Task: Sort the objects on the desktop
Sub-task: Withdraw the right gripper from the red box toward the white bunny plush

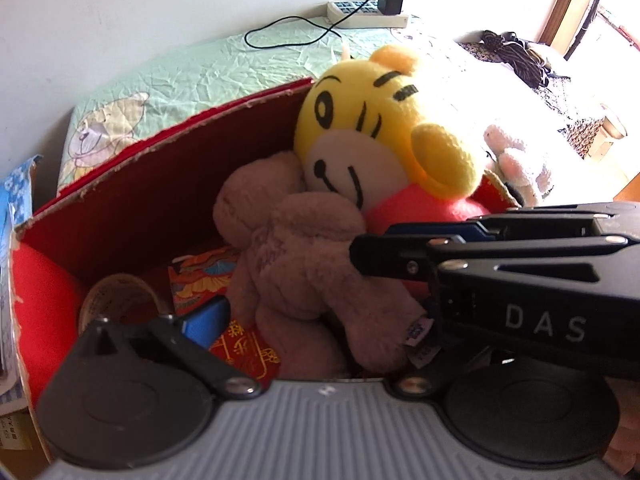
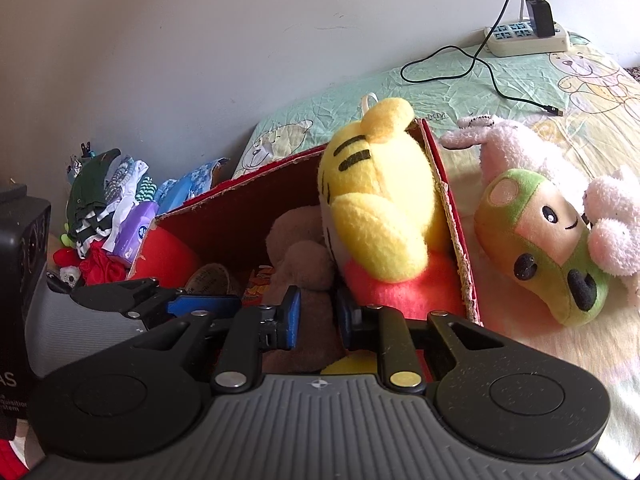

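A red cardboard box [image 1: 132, 184] [image 2: 248, 208] holds a brown teddy bear [image 1: 304, 264] [image 2: 304, 264] and a yellow tiger plush [image 1: 384, 120] [image 2: 380, 200] leaning in its right corner. In the right wrist view my right gripper [image 2: 318, 314] is shut on the bear, its blue pads [image 2: 292, 316] pressing brown plush. From the left wrist view it reaches in from the right [image 1: 384, 248]. My left gripper [image 1: 316, 316] stands open over the box's near side, with the bear between its fingers. Its left pad [image 1: 204, 320] shows; the right finger is hidden behind the other gripper.
A tape roll [image 1: 116, 300] and red packets [image 1: 248, 348] lie on the box floor. A green-and-tan plush [image 2: 536, 240] and a pink plush [image 2: 520, 152] lie on the bed right of the box. A power strip [image 2: 528, 40] with its cable sits by the wall. Clothes and tissue packs [image 2: 116, 208] are piled left.
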{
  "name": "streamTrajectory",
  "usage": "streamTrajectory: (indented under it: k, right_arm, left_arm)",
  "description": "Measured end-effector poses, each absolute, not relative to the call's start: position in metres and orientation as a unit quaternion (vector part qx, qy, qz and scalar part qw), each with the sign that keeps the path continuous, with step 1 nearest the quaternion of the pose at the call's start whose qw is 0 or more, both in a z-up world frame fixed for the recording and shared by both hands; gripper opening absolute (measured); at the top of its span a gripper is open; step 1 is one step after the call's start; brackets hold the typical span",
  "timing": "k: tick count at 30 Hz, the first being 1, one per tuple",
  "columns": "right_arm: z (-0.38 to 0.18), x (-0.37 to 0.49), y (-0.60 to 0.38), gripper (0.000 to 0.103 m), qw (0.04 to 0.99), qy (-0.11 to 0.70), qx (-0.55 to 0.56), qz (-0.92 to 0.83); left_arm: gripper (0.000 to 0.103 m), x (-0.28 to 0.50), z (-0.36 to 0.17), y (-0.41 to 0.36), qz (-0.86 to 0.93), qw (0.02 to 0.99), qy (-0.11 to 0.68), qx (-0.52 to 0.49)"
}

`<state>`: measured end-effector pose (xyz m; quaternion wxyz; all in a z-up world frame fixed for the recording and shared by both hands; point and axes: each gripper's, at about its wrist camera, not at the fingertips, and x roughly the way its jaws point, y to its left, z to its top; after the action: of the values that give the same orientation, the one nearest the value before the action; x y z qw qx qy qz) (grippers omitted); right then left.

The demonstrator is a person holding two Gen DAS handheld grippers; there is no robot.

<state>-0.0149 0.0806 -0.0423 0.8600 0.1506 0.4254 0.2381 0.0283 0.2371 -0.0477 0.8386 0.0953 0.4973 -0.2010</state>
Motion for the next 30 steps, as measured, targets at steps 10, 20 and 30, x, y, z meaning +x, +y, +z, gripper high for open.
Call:
streamTrajectory:
  k: [10,20,30]
  right_arm:
    - [-0.042,-0.020,0.075,0.021,0.859,0.423,0.164,0.237]
    - [-0.042,-0.026,0.069,0.021,0.860,0.416,0.177,0.236]
    - [-0.041,-0.038,0.063,0.022,0.863,0.400,0.197,0.237]
  left_arm:
    - [0.102,0.021,-0.041,0.239,-0.185,0.847,0.489,0.100]
    - [0.102,0.010,-0.034,0.238,-0.175,0.852,0.482,0.103]
    - [0.102,-0.003,-0.025,0.241,-0.164,0.863,0.466,0.106]
